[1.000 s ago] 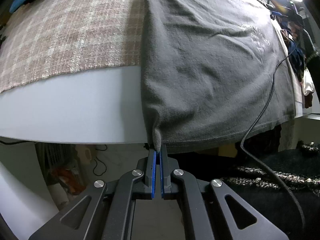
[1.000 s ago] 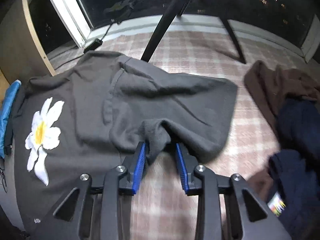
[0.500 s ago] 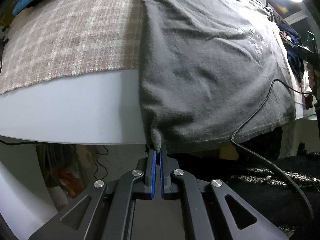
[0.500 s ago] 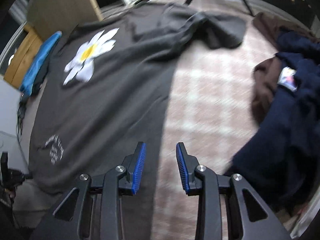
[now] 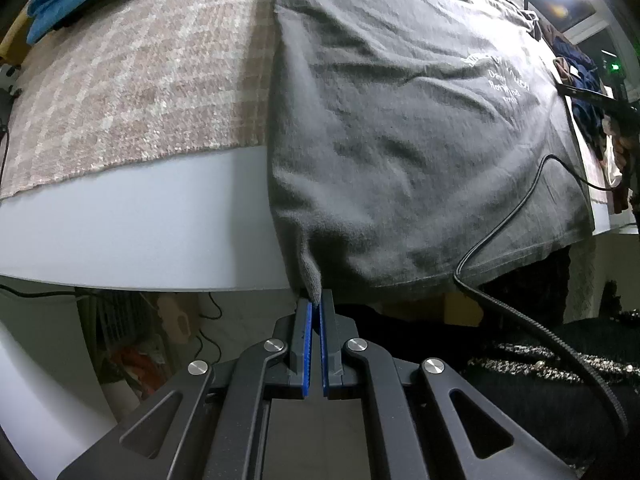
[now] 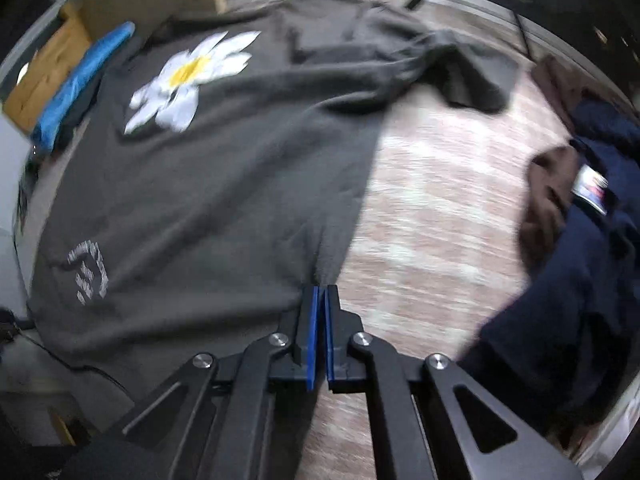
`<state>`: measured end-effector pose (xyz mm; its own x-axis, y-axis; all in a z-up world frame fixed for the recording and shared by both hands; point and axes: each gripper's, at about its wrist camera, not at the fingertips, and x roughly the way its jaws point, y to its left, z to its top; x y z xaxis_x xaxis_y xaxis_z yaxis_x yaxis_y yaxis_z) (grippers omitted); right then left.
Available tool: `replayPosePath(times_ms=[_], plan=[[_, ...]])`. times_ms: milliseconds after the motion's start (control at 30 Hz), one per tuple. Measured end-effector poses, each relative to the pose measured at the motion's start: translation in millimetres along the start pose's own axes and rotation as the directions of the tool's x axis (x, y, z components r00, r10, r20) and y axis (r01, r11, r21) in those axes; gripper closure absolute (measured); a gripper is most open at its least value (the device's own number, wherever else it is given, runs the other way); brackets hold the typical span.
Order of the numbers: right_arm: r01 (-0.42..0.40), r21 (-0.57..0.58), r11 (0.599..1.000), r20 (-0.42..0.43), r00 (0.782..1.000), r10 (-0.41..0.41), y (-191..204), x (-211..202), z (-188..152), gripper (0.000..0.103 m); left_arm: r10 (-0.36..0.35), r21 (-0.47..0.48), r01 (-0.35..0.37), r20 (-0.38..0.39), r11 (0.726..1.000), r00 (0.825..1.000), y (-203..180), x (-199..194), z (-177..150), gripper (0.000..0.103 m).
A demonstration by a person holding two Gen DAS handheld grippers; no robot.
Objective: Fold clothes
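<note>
Lying flat on the plaid cloth (image 6: 432, 216), the grey shirt (image 6: 240, 184) bears a white daisy print (image 6: 188, 80). Left gripper (image 5: 316, 304) and right gripper (image 6: 322, 292) each clamp one hem corner.

1. The T-shirt (image 6: 240, 184) is charcoal grey, with a white daisy (image 6: 188, 80) with a yellow centre and pale lettering (image 5: 500, 80).
2. The cloth (image 5: 132, 84) under the T-shirt is pink-and-cream plaid.
3. Right of the T-shirt, navy clothes (image 6: 580, 280) and a brown garment (image 6: 548, 200).
4. Left of it, a bright blue item (image 6: 80, 84).
5. Gripper pads (image 5: 307, 352) are blue.
</note>
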<state>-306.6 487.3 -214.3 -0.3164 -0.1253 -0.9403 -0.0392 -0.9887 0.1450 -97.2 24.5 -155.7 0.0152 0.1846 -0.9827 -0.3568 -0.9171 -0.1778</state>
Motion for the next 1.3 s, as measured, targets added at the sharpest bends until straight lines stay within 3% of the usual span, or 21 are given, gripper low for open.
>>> replayPosePath(times_ms=[100,167,233,333,467,567,767,867,1200,1267,1300], plan=[[-0.036,0.037,0.999,-0.019,0.999,0.037,-4.4,4.2,-3.9,0.098,-0.008,-0.006,0.008,0.008,1.0,1.0,-1.1,0.1,-6.4,0.101],[-0.024,0.021,1.0,-0.045,0.999,0.025,5.8,4.7,-5.2,0.089,-0.012,-0.011,0.012,0.012,1.0,1.0,-1.0,0.7,-11.6,0.101],[-0.021,0.012,1.0,-0.047,0.999,0.022,11.7,-6.1,-14.0,0.074,-0.021,-0.018,0.022,0.024,1.0,0.999,-0.2,-4.1,-16.4,0.101],[-0.034,-0.003,0.999,-0.034,0.999,0.034,17.3,-32.8,-36.2,0.072,-0.04,-0.027,0.041,0.041,0.999,0.998,1.4,-13.2,-23.7,0.098],[-0.128,0.05,0.99,-0.079,0.988,0.132,8.9,-68.4,-94.2,0.069,-0.046,-0.004,0.046,0.063,0.999,0.997,12.5,-33.9,-40.2,0.097],[-0.095,0.083,0.992,-0.099,0.99,0.103,11.5,-76.0,-137.6,0.065,-0.047,-0.012,0.048,0.066,0.999,0.997,14.9,-30.7,-46.1,0.096],[-0.084,0.171,0.982,-0.116,0.988,0.105,15.8,-64.2,-191.5,0.065,-0.067,0.003,0.067,0.05,0.998,0.996,30.0,-10.3,-20.8,0.09],[-0.079,0.158,0.984,-0.111,0.989,0.098,23.7,-59.8,-200.2,0.065,-0.076,0.026,0.075,0.042,0.997,0.996,28.6,-5.3,-18.4,0.084],[-0.083,0.139,0.987,-0.104,0.99,0.098,42.0,-51.8,-203.4,0.066,-0.071,0.047,0.069,0.023,0.996,0.997,29.9,3.9,-13.8,0.085],[-0.106,0.13,0.986,-0.106,0.987,0.12,46.4,-51.8,-203.5,0.089,-0.053,0.048,0.052,0.027,0.998,0.998,28.3,3.9,-13.8,0.094],[-0.124,0.133,0.983,-0.115,0.984,0.14,46.3,-50.7,-204.2,0.095,-0.042,0.049,0.04,0.03,0.998,0.999,28.3,3.2,-13.6,0.099]])
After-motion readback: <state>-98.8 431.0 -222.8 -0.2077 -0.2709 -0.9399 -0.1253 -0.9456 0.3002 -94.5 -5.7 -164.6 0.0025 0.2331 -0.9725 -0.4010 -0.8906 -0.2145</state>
